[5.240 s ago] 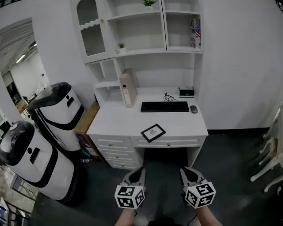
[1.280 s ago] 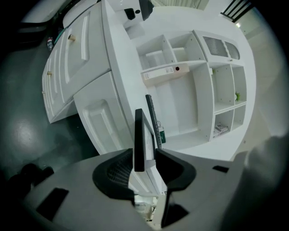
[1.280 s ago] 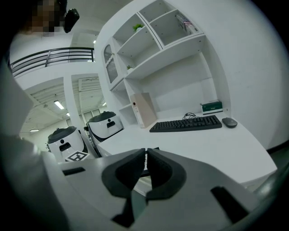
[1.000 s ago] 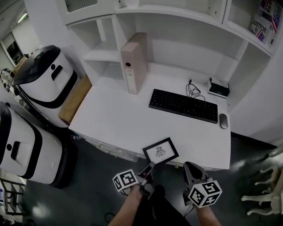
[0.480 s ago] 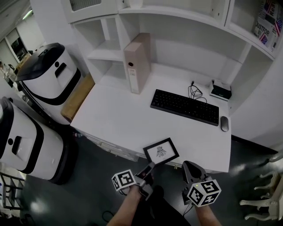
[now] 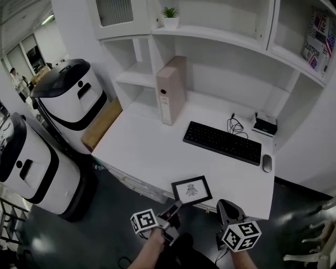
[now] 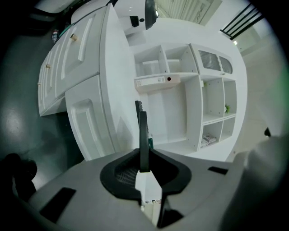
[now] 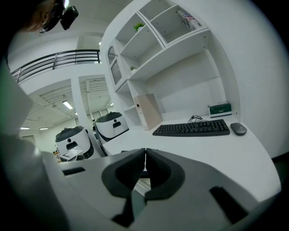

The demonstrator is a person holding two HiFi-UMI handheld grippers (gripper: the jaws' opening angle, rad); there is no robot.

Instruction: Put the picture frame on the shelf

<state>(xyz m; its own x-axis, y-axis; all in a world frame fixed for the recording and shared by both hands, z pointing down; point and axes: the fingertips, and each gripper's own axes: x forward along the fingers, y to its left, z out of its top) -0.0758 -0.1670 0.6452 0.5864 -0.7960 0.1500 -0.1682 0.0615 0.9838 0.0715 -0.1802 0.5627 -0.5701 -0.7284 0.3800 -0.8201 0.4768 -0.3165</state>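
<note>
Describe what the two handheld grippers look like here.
The left gripper and right gripper match: grey bodies, dark tapered tongs, and a white cube with black square markers on each. No cables show, and no sleeves reach the wrists.

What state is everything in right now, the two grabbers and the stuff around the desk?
Left gripper: shut on the picture frame's edge.
Picture frame: flat at the desk's front edge, gripped.
Right gripper: shut, empty.
Binder: standing upright.
Drawers: closed.
Cabinet door: closed.
</note>
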